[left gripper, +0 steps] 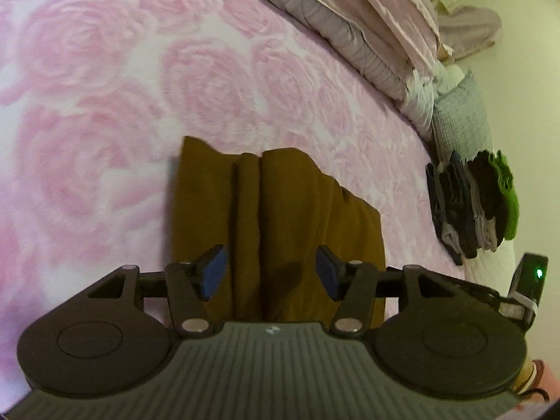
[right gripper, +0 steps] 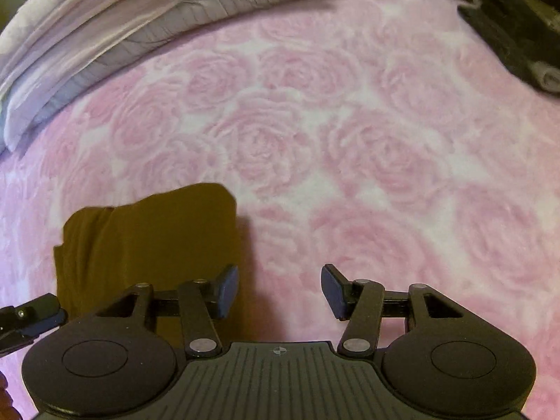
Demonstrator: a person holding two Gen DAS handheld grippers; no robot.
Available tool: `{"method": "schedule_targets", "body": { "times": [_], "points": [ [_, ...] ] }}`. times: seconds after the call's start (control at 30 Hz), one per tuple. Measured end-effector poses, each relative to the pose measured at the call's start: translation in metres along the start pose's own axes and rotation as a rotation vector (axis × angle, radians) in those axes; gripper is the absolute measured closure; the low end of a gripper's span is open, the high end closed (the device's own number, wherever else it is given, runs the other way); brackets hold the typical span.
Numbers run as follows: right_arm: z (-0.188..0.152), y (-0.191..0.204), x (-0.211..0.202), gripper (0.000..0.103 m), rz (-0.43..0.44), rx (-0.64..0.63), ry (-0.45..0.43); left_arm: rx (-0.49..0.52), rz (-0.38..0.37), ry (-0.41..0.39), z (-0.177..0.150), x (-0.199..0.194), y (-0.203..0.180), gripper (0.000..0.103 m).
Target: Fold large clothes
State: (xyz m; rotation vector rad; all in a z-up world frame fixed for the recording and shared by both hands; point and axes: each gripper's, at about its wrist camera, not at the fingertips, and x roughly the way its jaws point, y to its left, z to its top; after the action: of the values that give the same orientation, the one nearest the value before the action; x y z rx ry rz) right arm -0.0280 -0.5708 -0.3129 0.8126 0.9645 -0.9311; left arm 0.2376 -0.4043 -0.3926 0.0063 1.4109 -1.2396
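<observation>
On the pink rose bedspread (left gripper: 105,70), the folded brown garment (left gripper: 273,217) lies beneath the gaping left hand-held gripper (left gripper: 271,273); the right hand-held gripper (right gripper: 280,290), also spread and empty, hovers just beside its edge.

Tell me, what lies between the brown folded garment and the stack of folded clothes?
Only bare pink rose-patterned blanket separates the brown folded garment from the stack of folded clothes, seen in the left wrist view.
</observation>
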Motion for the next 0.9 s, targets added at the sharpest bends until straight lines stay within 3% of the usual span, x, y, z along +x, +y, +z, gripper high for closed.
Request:
{"method": "schedule_targets", "body": {
  "times": [0.2,0.27,0.37,0.47,0.63,0.8,0.9],
  "points": [
    [0.013,0.002,0.031,0.053,0.0,-0.045,0.051,0.008,0.031,0.015,0.003,0.019,-0.006,0.053],
    [0.015,0.005,0.038,0.053,-0.009,-0.082,0.06,0.016,0.024,0.003,0.004,0.018,-0.009,0.082],
    [0.018,0.011,0.04,0.053,-0.018,-0.135,0.06,0.056,0.042,-0.016,0.004,0.014,-0.019,0.093],
    [0.018,0.026,0.039,0.054,-0.055,-0.23,0.047,0.097,0.068,-0.066,-0.001,-0.004,-0.028,0.093],
    [0.014,0.066,0.036,0.054,-0.057,-0.4,-0.006,0.079,0.143,-0.134,0.001,-0.032,-0.017,0.093],
    [0.008,0.096,0.05,0.054,-0.118,-0.515,-0.049,0.072,0.164,-0.103,0.005,-0.016,0.008,0.092],
    [0.005,0.097,0.056,0.054,-0.136,-0.544,-0.07,0.071,0.175,-0.101,0.003,-0.007,0.017,0.084]
  ]
}}
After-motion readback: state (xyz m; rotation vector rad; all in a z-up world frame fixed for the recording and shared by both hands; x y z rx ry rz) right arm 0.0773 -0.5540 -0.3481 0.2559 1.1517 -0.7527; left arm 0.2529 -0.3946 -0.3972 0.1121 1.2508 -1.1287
